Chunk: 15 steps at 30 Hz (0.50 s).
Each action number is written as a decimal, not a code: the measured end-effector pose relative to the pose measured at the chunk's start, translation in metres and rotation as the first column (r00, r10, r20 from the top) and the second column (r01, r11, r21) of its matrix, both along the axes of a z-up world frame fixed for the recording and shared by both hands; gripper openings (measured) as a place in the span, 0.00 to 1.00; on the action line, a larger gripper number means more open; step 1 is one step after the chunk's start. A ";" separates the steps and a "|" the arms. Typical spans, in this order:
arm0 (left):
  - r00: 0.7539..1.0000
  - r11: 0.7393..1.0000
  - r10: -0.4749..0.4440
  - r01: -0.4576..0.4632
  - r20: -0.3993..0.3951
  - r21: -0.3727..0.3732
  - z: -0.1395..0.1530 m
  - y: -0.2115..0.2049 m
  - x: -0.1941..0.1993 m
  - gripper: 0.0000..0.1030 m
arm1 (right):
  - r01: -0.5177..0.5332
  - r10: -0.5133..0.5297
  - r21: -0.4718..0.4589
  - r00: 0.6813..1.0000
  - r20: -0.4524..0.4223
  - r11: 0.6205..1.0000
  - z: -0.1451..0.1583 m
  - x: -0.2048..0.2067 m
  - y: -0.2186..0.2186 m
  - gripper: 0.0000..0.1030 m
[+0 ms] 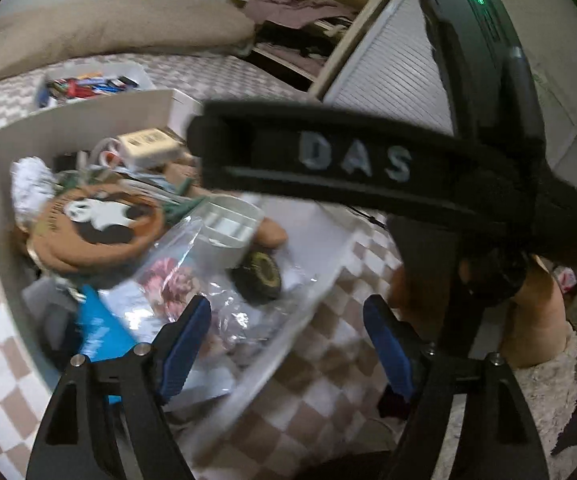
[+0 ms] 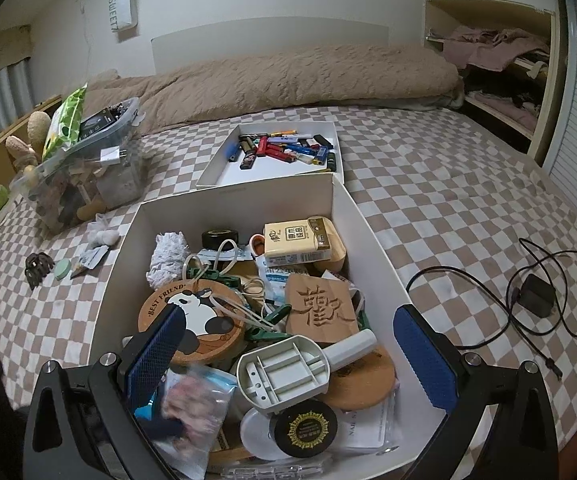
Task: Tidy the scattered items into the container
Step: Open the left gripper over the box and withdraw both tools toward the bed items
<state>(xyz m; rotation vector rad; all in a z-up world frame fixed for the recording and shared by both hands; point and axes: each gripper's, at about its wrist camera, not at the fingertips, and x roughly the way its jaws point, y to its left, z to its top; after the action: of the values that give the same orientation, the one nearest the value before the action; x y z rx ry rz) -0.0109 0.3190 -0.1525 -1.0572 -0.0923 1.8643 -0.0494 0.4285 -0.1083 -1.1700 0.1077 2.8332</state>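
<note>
A white cardboard box [image 2: 372, 232] on the checkered bed holds several items: a panda cork coaster [image 2: 192, 316], a carved wooden block [image 2: 320, 308], a white plastic holder [image 2: 284, 368], a round black tin [image 2: 306, 424] and a clear bag with pink contents [image 2: 196, 404]. My right gripper [image 2: 292, 356] is open and empty just above the box's near end. My left gripper [image 1: 288, 344] is open and empty over the box's near rim [image 1: 316, 292], above the clear bag [image 1: 176, 284]. The right gripper's black body [image 1: 368, 160] crosses the left wrist view. A black charger with cable [image 2: 534, 296], a dark hair claw [image 2: 36, 266] and a green disc [image 2: 63, 269] lie on the bed.
A shallow white tray [image 2: 336, 136] of lighters and batteries sits behind the box. A clear plastic bin [image 2: 88, 168] of clutter stands at the left. A beige duvet [image 2: 288, 76] lies at the bed's head. An open closet [image 2: 496, 64] is at the right.
</note>
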 end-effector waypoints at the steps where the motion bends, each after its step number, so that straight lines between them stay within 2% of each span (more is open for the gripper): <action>1: 1.000 1.000 -0.002 0.002 -0.005 -0.005 0.000 0.001 0.001 0.75 | 0.000 0.000 0.001 1.000 0.000 1.000 0.000 0.000 0.000 1.00; 4: 1.000 1.000 -0.003 0.003 -0.014 0.000 0.002 -0.002 0.005 0.75 | 0.004 -0.004 -0.006 1.000 -0.004 1.000 0.001 0.001 0.003 1.00; 13: 0.994 0.997 0.077 -0.078 -0.083 -0.015 0.019 -0.020 0.004 0.77 | 0.015 -0.015 -0.007 1.000 -0.016 1.000 0.003 0.001 0.006 1.00; 14: 0.991 0.995 0.092 -0.095 -0.100 -0.025 0.022 -0.022 0.004 0.78 | 0.018 -0.018 -0.007 1.000 -0.021 1.000 0.004 0.001 0.006 1.00; 15: 0.988 0.994 0.104 -0.108 -0.112 -0.033 0.022 -0.023 0.005 0.84 | 0.021 -0.021 -0.009 0.999 -0.026 1.000 0.004 0.001 0.007 1.00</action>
<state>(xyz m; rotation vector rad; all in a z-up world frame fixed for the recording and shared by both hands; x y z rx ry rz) -0.0059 0.2955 -0.1302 -0.9896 -0.0490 2.0245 -0.0482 0.4354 -0.1040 -1.1266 0.1336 2.8331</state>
